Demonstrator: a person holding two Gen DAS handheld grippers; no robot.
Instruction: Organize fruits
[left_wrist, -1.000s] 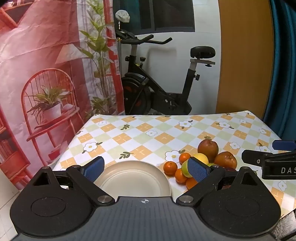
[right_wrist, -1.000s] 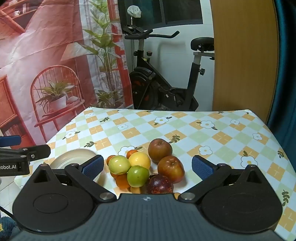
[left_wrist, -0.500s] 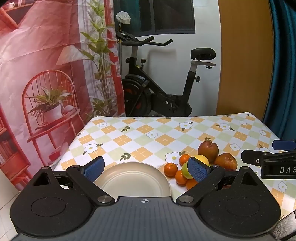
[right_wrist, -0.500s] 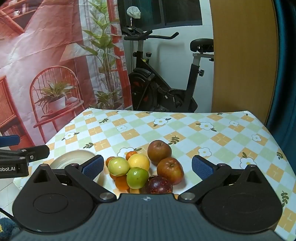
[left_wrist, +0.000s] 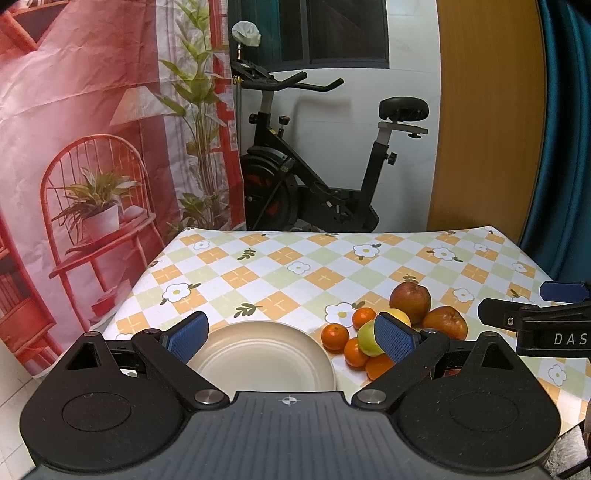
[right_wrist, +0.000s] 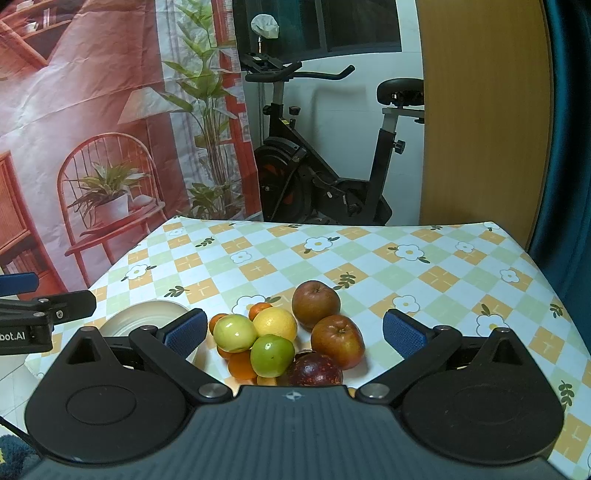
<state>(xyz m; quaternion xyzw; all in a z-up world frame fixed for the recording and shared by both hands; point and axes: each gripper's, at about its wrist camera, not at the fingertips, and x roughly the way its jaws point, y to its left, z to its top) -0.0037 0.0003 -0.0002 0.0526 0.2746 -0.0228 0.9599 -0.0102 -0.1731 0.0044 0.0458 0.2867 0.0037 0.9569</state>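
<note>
Left wrist view: left gripper (left_wrist: 290, 338) held above the near table edge, jaws spread wide, nothing between them; blue ribbed pads. Beyond it a round cream plate (left_wrist: 258, 356), shallow, smooth and matte, holds nothing. The fruit pile (left_wrist: 384, 332) sits on the checked floral tablecloth (left_wrist: 295, 269) just right of the plate, all of it off the plate. Small glossy mandarin (left_wrist: 334, 336) lies nearest the plate rim. The right pad hides part of the pale green fruit. Right wrist view: right gripper (right_wrist: 293, 332) hangs near the pile, jaws likewise fully apart and empty. Pile reads as two russet apples (right_wrist: 316, 302), a yellow citrus (right_wrist: 276, 325), a yellow-green apple (right_wrist: 235, 332), a bright green round fruit (right_wrist: 272, 355), a dark mottled purple fruit (right_wrist: 316, 371), with mandarins wedged low. Risk, my judgement: the fruits are round, smooth and resting against one another, so pulling one from the middle could set neighbours rolling on the slick cloth toward the near edge. A pinch off centre on waxy skin may squirt the fruit out. Soft mandarins could bruise under a hard squeeze.
</note>
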